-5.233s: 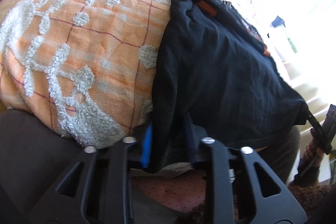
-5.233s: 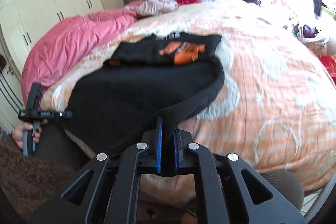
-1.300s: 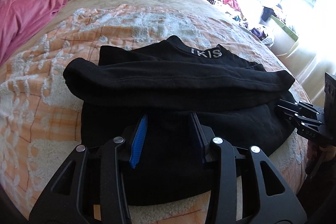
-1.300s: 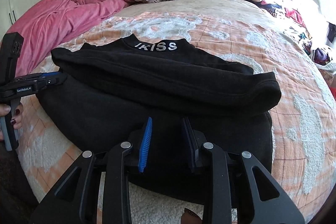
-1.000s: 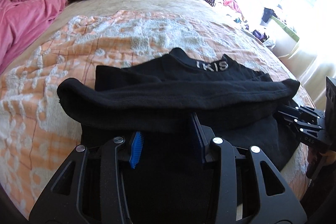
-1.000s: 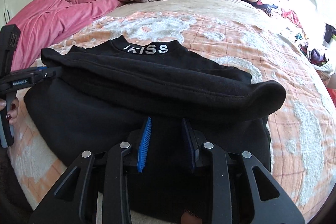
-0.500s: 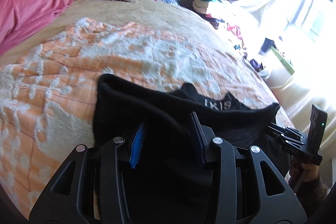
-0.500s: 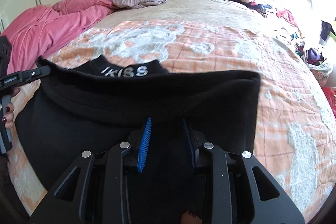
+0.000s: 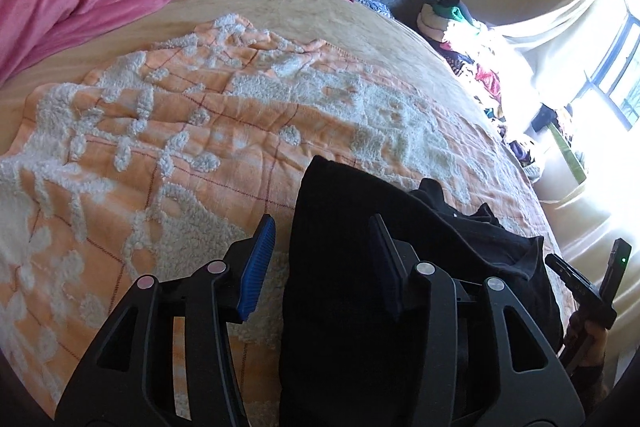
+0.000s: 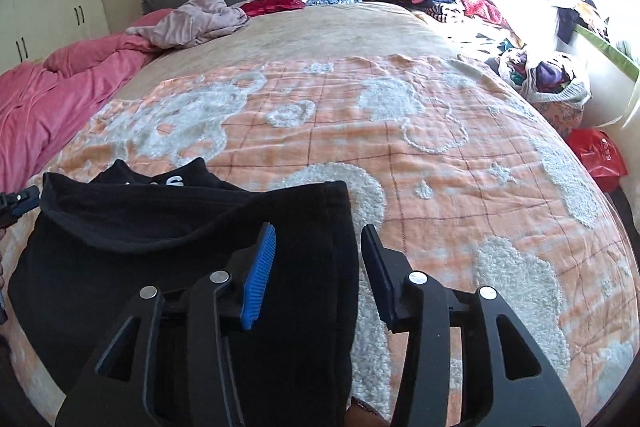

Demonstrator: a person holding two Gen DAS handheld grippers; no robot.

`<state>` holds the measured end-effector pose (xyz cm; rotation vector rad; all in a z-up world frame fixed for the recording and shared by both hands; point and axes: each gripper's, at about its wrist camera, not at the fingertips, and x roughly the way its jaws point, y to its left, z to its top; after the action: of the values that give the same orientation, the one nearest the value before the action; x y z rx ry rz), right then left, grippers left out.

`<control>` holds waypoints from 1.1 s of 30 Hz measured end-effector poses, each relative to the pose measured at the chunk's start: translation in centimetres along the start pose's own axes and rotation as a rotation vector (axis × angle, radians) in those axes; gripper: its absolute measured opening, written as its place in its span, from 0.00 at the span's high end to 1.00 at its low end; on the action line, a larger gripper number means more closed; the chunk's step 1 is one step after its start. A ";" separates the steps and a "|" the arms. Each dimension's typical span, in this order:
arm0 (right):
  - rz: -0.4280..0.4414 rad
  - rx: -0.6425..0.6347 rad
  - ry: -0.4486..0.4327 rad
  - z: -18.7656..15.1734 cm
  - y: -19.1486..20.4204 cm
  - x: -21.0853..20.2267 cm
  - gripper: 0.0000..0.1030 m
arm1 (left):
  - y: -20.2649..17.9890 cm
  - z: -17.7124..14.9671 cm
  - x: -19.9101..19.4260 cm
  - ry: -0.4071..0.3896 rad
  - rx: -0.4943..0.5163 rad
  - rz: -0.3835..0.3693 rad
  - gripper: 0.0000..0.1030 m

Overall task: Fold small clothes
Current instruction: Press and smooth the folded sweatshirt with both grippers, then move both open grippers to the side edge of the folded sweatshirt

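**Black garment lies folded on bed as both grippers let go**

A black sweater [image 9: 352, 267] is seen lying folded on an orange-and-white quilt [image 9: 160, 147], its left edge caught between the fingers of the left gripper [image 9: 322, 251]. That gripper is angled downward over the bed, rolled slightly, and its jaws are opening: the blue-padded finger [image 9: 256, 267] stands clear over the quilt, while the cloth lies against the other finger without being pinched. In the right wrist view the sweater's right edge is shown between the fingers of the right gripper [image 10: 316, 259], likewise tilted downward. Its jaws are also opening, with the garment touching the blue pad [image 10: 260, 275] and a gap left beside the opposite finger. White lettering on the collar [image 10: 160, 183] is visible beyond the fingertips. A pink duvet [image 10: 48, 99] is bunched far to the left of the fingers, and a pile of clothes [image 10: 460, 3] is heaped far to their right.
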<state>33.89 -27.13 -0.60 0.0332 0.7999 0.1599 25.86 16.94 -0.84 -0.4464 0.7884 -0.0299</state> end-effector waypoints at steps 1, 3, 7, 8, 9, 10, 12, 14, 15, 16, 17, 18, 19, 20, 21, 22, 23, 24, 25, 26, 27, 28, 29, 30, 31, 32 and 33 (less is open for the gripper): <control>0.000 0.000 0.008 0.0 -0.1 0.2 0.57 | 0.1 -0.1 0.4 0.013 -0.002 -0.002 0.59; 0.016 0.011 0.031 -0.1 -0.3 0.9 0.54 | 0.2 -0.4 1.1 0.031 -0.002 -0.009 0.59; 0.062 0.034 0.054 -0.3 -0.5 1.8 0.54 | -0.2 -0.7 1.3 0.031 0.025 -0.019 0.63; 0.077 0.038 0.057 -0.3 -0.5 2.0 0.56 | -0.3 -0.6 1.2 0.027 0.032 -0.018 0.75; 0.089 0.039 0.061 -0.3 -0.5 2.1 0.69 | -0.4 -0.6 1.1 0.022 0.038 -0.014 0.84; 0.097 0.041 0.061 -0.3 -0.4 2.1 0.76 | -0.5 -0.7 1.0 0.017 0.046 -0.010 0.88; 0.107 0.051 0.043 -0.2 -0.5 1.8 0.93 | -0.8 -0.7 0.7 0.007 0.055 -0.015 0.96; 0.122 0.079 0.014 0.0 -1.0 1.2 0.93 | -1.0 -0.6 0.1 -0.020 0.061 -0.018 0.96; 0.126 0.096 0.000 0.1 -1.2 0.9 0.93 | -1.0 -0.5 -0.2 -0.036 0.060 -0.020 0.97; 0.129 0.115 -0.013 0.1 -1.5 0.7 0.93 | -1.1 -0.4 -0.5 -0.049 0.060 -0.017 0.97; 0.122 0.138 -0.028 0.2 -2.0 0.4 0.93 | -1.1 -0.2 -0.9 -0.067 0.057 -0.010 0.97; 0.113 0.159 -0.036 0.2 -2.4 0.3 0.93 | -1.0 -0.1 -1.2 -0.080 0.054 -0.006 0.97; 0.107 0.180 -0.038 0.2 -2.8 0.4 0.93 | -0.8 0.1 -1.3 -0.087 0.046 -0.010 0.97; 0.110 0.210 -0.035 0.1 -3.3 0.5 0.93 | -0.6 0.2 -1.4 -0.090 0.037 -0.015 0.97; 0.121 0.233 -0.027 0.0 -3.7 0.7 0.94 | -0.5 0.3 -1.3 -0.089 0.030 -0.018 0.97; 0.125 0.242 -0.014 -0.1 -3.8 1.0 0.94 | -0.3 0.3 -1.1 -0.082 0.027 -0.012 0.97; 0.115 0.236 0.001 -0.3 -3.8 1.4 0.93 | -0.2 0.1 -0.8 -0.077 0.026 -0.001 0.97; 0.109 0.228 0.010 -0.4 -3.6 1.6 0.93 | -0.2 0.0 -0.5 -0.065 0.025 0.006 0.97; 0.105 0.218 0.018 -0.4 -3.4 1.8 0.93 | -0.2 -0.2 0.0 -0.042 0.027 0.019 0.97; 0.094 0.202 0.024 -0.4 -3.0 1.8 0.93 | -0.2 -0.3 0.2 -0.030 0.031 0.033 0.96; 0.083 0.190 0.023 -0.5 -2.9 1.8 0.93 | -0.2 -0.4 0.4 -0.027 0.035 0.043 0.95; 0.072 0.179 0.022 -0.5 -2.6 1.6 0.93 | -0.2 -0.5 0.4 -0.026 0.035 0.048 0.95; 0.060 0.168 0.024 -0.5 -2.5 1.5 0.92 | -0.2 -0.5 0.4 -0.024 0.036 0.057 0.92; 0.047 0.163 0.026 -0.6 -2.4 1.5 0.91 | -0.3 -0.6 0.3 -0.025 0.040 0.066 0.92; 0.040 0.162 0.027 -0.7 -2.4 1.4 0.88 | -0.4 -0.6 0.2 -0.026 0.049 0.078 0.91; 0.030 0.162 0.031 -0.8 -2.4 1.4 0.87 | -0.6 -0.7 0.0 -0.025 0.060 0.096 0.91; 0.019 0.160 0.034 -1.0 -2.3 1.4 0.86 | -0.9 -0.8 -0.2 -0.025 0.071 0.110 0.91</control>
<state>34.44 -29.25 -2.45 0.1899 0.8456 0.1141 25.28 15.85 -0.89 -0.3351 0.7837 0.0501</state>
